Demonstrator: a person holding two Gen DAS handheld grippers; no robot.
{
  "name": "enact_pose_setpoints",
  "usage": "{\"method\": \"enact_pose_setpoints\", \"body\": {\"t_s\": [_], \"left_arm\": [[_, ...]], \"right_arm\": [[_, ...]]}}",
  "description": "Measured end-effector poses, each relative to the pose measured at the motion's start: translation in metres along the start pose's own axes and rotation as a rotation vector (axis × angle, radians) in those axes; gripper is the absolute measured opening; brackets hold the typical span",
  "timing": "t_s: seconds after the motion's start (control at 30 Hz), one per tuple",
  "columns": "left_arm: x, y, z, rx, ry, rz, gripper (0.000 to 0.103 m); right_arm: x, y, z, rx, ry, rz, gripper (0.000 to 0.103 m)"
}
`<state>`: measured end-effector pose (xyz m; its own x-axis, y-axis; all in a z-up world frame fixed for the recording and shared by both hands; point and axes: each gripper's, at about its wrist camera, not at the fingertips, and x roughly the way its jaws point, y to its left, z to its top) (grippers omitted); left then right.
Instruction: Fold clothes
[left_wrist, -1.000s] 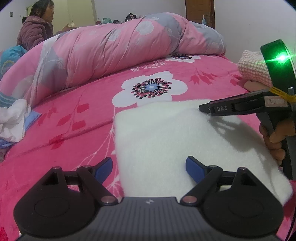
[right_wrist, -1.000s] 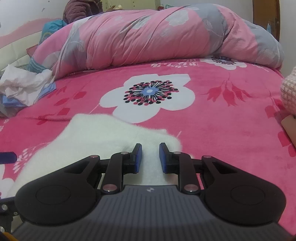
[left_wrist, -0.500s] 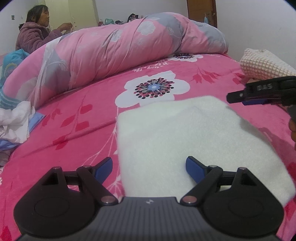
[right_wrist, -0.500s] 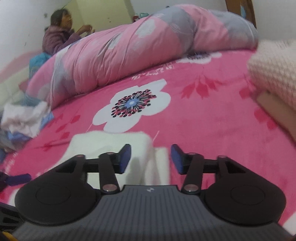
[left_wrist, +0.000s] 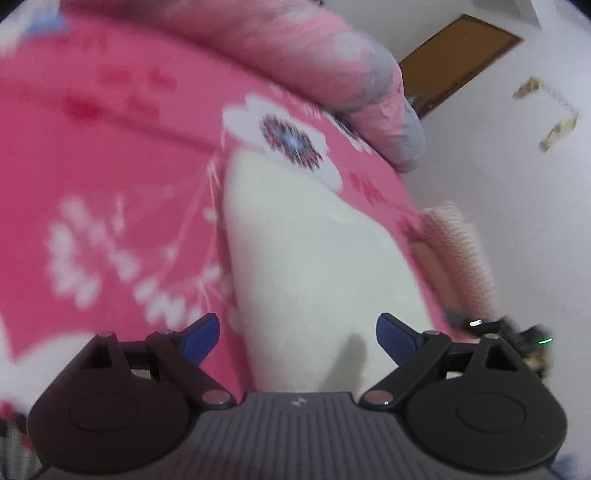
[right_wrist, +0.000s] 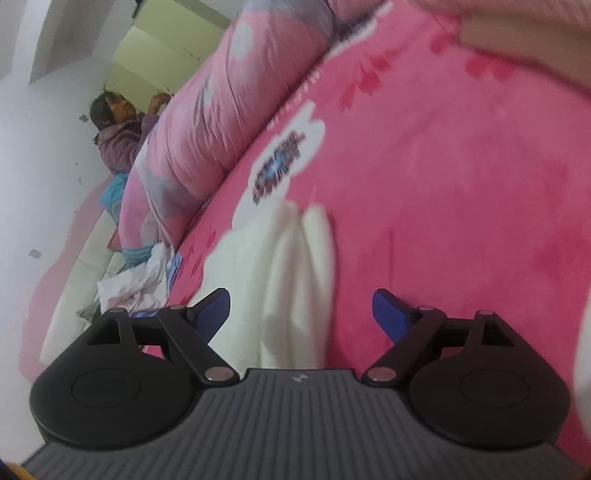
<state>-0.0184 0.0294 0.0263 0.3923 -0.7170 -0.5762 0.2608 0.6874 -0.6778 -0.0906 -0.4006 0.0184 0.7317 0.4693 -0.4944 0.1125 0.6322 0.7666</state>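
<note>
Two entries, largest first: white fleece garment (left_wrist: 314, 258) on my pink bedspread (left_wrist: 110, 166), long axis running away from both tools; left gripper (left_wrist: 297, 341) and right gripper (right_wrist: 301, 314) opening, nothing clamped, fleece just ahead.

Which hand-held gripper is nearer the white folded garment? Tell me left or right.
Neither clearly: too close to call. The left hand-held gripper hangs over the white folded garment, jaws opening. The right hand-held gripper hangs over its edge, jaws opening, pads not touching.
</note>
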Motion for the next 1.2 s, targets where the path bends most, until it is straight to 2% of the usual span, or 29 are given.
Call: {"method": "enact_pose_setpoints", "body": {"t_s": [0.07,0.17,0.3,0.5,0.6,0.77,0.9,1.0,1.07,1.2], "left_arm": [[0.012,0.011,0.000,-0.028,0.040,-0.040,0.093],[0.023,0.019,0.000,-0.027,0.035,-0.094,0.094],[0.038,0.022,0.011,-0.017,0.056,-0.170,0.094],[0.062,0.014,0.024,0.062,0.098,-0.203,0.097],[0.070,0.013,0.026,0.079,0.095,-0.215,0.097],[0.072,0.008,0.022,0.117,0.086,-0.214,0.099],[0.066,0.016,0.024,0.096,0.090,-0.222,0.091],[0.063,0.020,0.023,0.095,0.089,-0.234,0.090],[0.065,0.016,0.023,0.115,0.088,-0.224,0.091],[0.066,0.007,0.020,0.128,0.079,-0.168,0.092]], "right_arm": [[0.005,-0.003,-0.003,0.001,0.028,0.008,0.087],[0.017,0.002,-0.002,-0.033,0.066,0.048,0.094],[0.041,0.012,0.003,-0.069,0.143,0.112,0.096],[0.081,0.030,0.016,-0.147,0.246,0.185,0.098],[0.096,0.035,0.023,-0.171,0.283,0.208,0.098],[0.102,0.033,0.025,-0.166,0.280,0.254,0.096],[0.077,0.029,0.013,-0.202,0.297,0.251,0.089],[0.063,0.024,0.006,-0.213,0.307,0.263,0.083],[0.068,0.024,0.006,-0.215,0.291,0.243,0.079],[0.092,0.037,0.008,-0.197,0.242,0.194,0.078]]}}
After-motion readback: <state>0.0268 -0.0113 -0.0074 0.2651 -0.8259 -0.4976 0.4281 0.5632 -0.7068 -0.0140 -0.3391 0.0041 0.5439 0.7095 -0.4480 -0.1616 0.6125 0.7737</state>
